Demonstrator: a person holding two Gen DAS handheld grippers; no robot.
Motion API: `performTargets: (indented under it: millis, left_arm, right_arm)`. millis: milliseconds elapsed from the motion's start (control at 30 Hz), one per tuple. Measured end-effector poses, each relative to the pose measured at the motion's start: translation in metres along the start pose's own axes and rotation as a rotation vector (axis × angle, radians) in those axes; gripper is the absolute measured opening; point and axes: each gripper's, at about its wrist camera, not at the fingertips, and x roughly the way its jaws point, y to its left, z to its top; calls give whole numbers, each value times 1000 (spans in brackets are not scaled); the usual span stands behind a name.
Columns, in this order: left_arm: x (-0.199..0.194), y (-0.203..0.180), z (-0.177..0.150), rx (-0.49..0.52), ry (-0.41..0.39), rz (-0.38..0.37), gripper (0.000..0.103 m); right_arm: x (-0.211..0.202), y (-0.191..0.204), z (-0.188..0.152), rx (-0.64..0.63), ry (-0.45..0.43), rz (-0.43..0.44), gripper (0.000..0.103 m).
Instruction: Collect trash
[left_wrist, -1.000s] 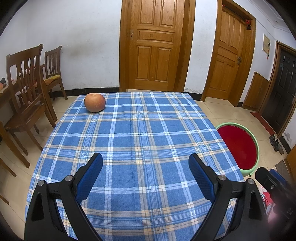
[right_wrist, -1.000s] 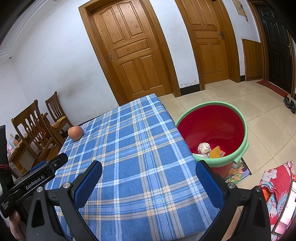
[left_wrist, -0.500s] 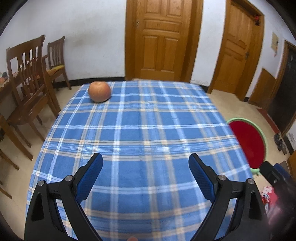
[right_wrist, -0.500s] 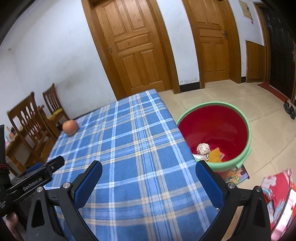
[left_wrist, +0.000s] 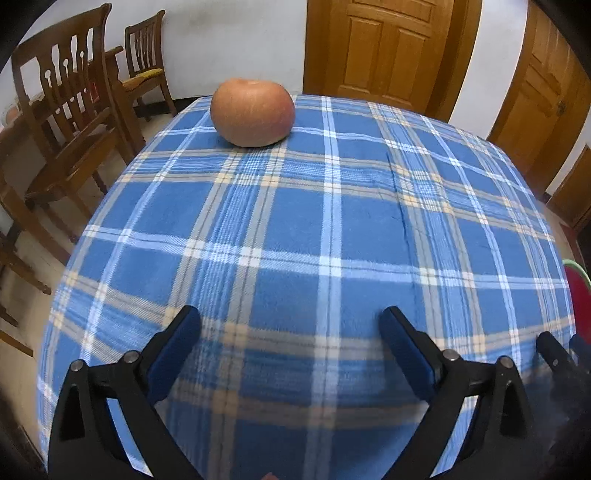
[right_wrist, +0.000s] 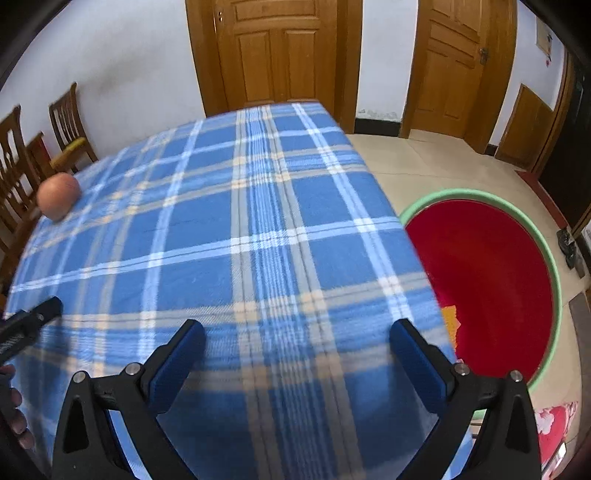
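Both jaws gape wide and empty: left gripper (left_wrist: 290, 325) low in frame over the plaid tablecloth (left_wrist: 332, 229), right gripper (right_wrist: 297, 334) likewise. Far off, upper centre, sits the apple (left_wrist: 252, 112); round and near the edge, it could roll off if nudged.

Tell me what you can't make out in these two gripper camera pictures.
- Red basin with green rim: right wrist view, its near contents sit behind the blue plaid tablecloth edge; only an orange scrap shows.
- The same basin in the left wrist view: cut off by the right frame edge.
- Round orange-pink apple: blurred in the right wrist view, surface detail unreadable.
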Motion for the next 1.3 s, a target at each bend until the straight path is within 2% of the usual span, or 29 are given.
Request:
performTargets:
  millis: [133, 1300]
  left_arm:
    - [2, -4, -1, 15, -38, -10, 102]
    - [3, -3, 1, 13, -37, -15, 102]
  right_arm:
    - [-2, 5, -3, -3, -15, 5, 103]
    - [-2, 4, -1, 3, -11, -2, 103]
